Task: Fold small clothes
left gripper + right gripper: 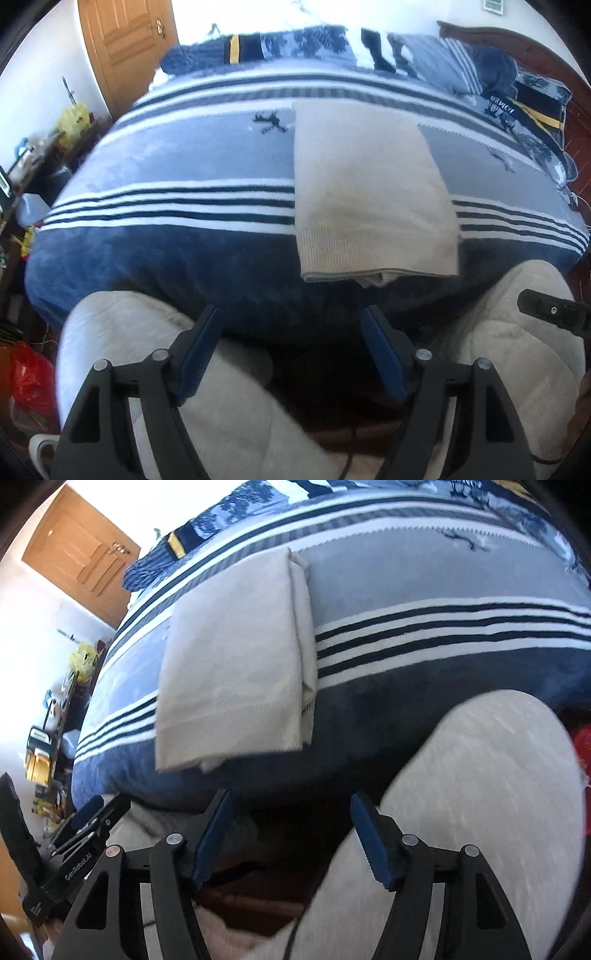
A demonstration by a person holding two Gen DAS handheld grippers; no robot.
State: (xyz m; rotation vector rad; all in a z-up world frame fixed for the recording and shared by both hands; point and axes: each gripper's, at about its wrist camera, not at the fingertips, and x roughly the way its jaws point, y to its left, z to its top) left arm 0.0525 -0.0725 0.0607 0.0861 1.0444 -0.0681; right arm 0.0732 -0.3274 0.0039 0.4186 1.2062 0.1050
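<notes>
Bedroom setup: wooden door [125, 44] off to the left, and a bed under a blue and white striped blanket [177, 206] filled most of both views. Folded cream sweater [369, 192] lay flat on the blanket, its hem hanging a bit over the near edge. Both claws were pulled back over the person's grey-trousered knees [155, 332], clear of the sweater. Left gripper [291, 314] gaped wide with nothing in it, right gripper [291, 801] the same.
</notes>
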